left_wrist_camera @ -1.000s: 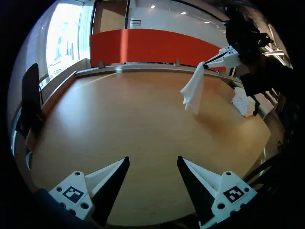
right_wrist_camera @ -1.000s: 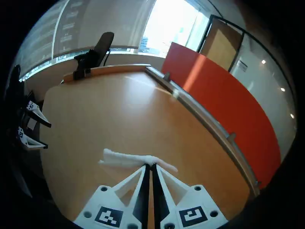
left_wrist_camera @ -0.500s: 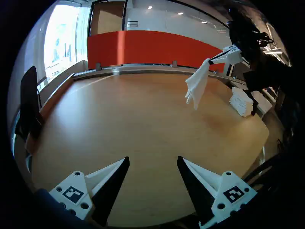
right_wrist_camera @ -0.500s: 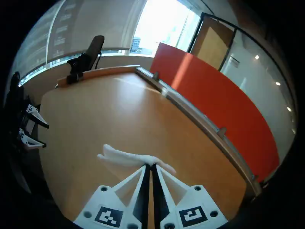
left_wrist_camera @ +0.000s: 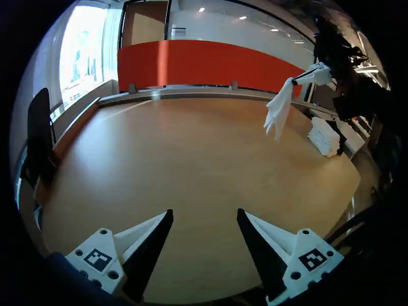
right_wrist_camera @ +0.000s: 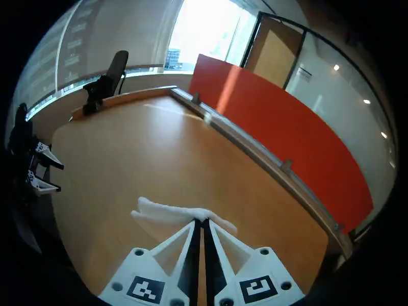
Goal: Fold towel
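A white towel (left_wrist_camera: 278,109) hangs in the air above the far right part of the wooden table (left_wrist_camera: 194,153), held by one edge in my right gripper (left_wrist_camera: 295,80), which is shut on it. In the right gripper view the towel (right_wrist_camera: 173,214) bunches just past the closed fingertips of the right gripper (right_wrist_camera: 202,222). My left gripper (left_wrist_camera: 204,214) stands open low over the near table edge with nothing between its fingers. In the right gripper view the left gripper (right_wrist_camera: 51,176) appears small at the far left.
A stack of folded white towels (left_wrist_camera: 325,136) lies at the table's right edge. A red partition (left_wrist_camera: 204,64) runs along the far side. A black office chair (left_wrist_camera: 38,137) stands at the left. A person's dark sleeve (left_wrist_camera: 352,86) holds the right gripper.
The right gripper has carried the hanging towel to the right and slightly higher, toward the stack. The left gripper has stayed where it was.
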{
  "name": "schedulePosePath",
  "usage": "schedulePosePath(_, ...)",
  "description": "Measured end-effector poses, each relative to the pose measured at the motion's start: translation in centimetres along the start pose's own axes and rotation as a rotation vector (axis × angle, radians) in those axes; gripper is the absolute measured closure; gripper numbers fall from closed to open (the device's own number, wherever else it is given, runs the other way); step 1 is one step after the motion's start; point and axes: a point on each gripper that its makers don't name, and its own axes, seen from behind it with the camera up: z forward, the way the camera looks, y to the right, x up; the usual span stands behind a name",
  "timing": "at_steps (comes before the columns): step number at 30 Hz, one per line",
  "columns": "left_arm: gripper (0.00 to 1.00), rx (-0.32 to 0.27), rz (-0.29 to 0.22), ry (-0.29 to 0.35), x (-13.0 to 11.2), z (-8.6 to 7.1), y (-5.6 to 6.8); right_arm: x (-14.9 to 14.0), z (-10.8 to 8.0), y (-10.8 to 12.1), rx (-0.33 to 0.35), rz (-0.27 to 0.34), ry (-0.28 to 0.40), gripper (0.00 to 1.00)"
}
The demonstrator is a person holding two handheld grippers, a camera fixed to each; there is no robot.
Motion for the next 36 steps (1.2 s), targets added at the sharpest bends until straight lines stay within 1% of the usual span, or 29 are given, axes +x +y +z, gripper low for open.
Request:
schedulePosePath(7, 0.08, 0.015, -0.009, -0.005, 0.1, 0.3, 0.0, -1.3, -1.1, 2.9, -0.013, 0.013, -0.017, 0.96)
schedulePosePath(13, 0.07, 0.028, -0.018, -0.011, 0.2, 0.6, 0.0, -3.0, -2.2, 5.9, -0.032, 0.014, -0.046, 0.96)
schedulePosePath(19, 0.07, 0.046, -0.024, -0.017, 0.4, 0.8, -0.2, -5.0, -3.6, 9.6, -0.059, 0.030, -0.076, 0.96)
schedulePosePath(26, 0.07, 0.069, -0.026, -0.027, 0.7, 1.1, -0.6, -7.8, -5.2, 14.4, -0.101, 0.043, -0.118, 0.96)
schedulePosePath(36, 0.07, 0.084, -0.021, -0.038, 1.4, 1.7, 0.0, -11.1, -7.4, 20.7, -0.158, 0.055, -0.170, 0.96)
